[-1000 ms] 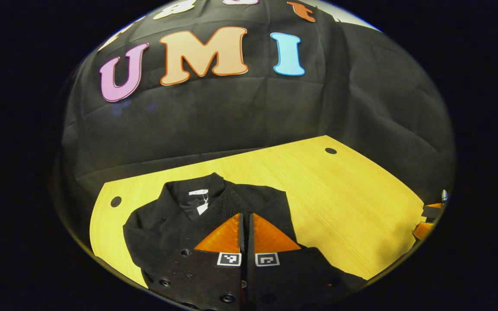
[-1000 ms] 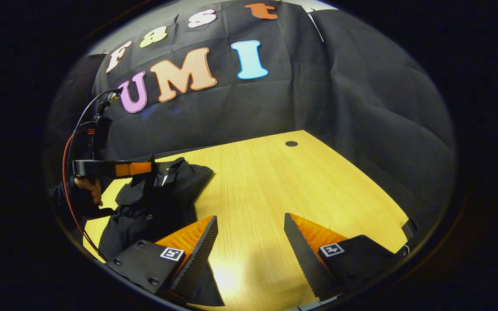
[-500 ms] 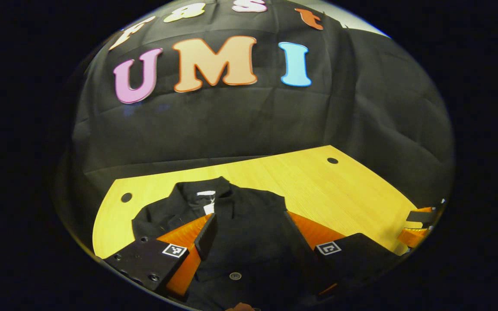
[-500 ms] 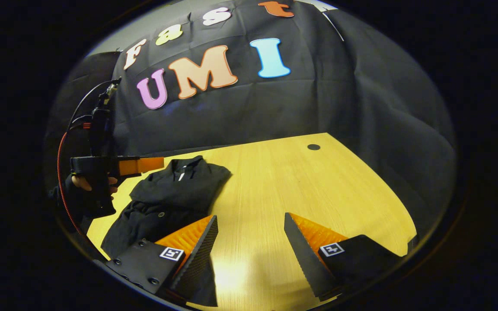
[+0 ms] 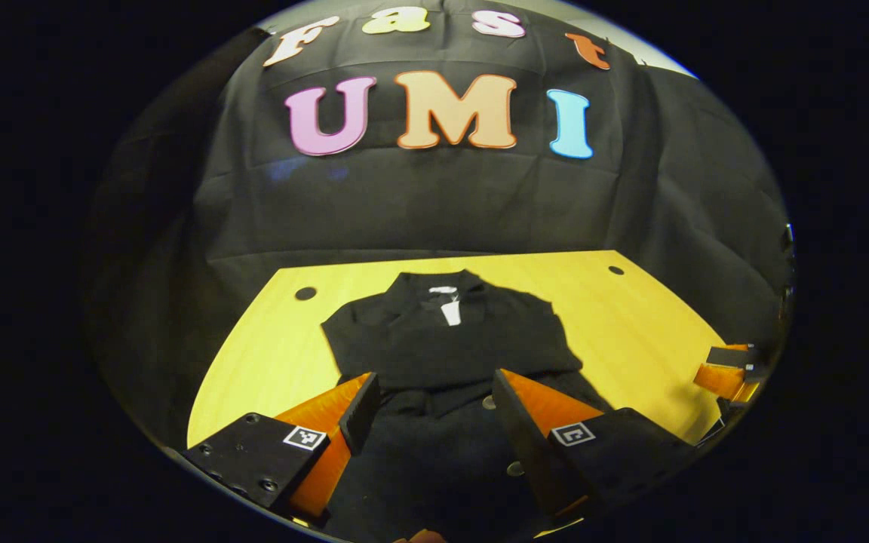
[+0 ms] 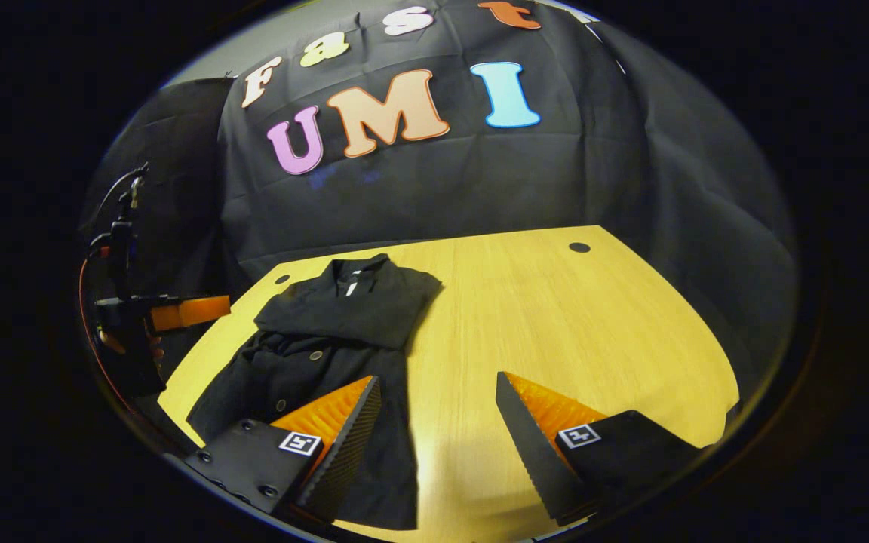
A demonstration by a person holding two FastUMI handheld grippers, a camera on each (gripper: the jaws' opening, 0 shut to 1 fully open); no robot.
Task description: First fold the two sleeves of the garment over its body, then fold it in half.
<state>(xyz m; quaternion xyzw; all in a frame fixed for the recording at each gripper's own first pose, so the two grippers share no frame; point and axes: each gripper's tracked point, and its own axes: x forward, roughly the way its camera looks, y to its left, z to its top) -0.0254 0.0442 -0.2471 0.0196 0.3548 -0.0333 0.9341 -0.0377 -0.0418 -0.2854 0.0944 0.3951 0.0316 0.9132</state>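
The wooden worktop point(image 6: 555, 317) is seen carrying a black buttoned jacket point(image 6: 344, 332), laid flat near its left side with the collar toward the wall and a sleeve folded across the chest. The left tongs point(image 5: 431, 392) are held released above the jacket's lower part; the right tongs point(image 6: 438, 392) are spread, empty, over bare wood beside the hem.

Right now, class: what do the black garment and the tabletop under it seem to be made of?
Garment: looks like soft, matte woven cloth; it creases, drapes flat and carries buttons. The exact fibre can't be told.
Tabletop: looks like light wood or a wood-look laminate, smooth with a slight sheen; fine straight grain lines show.
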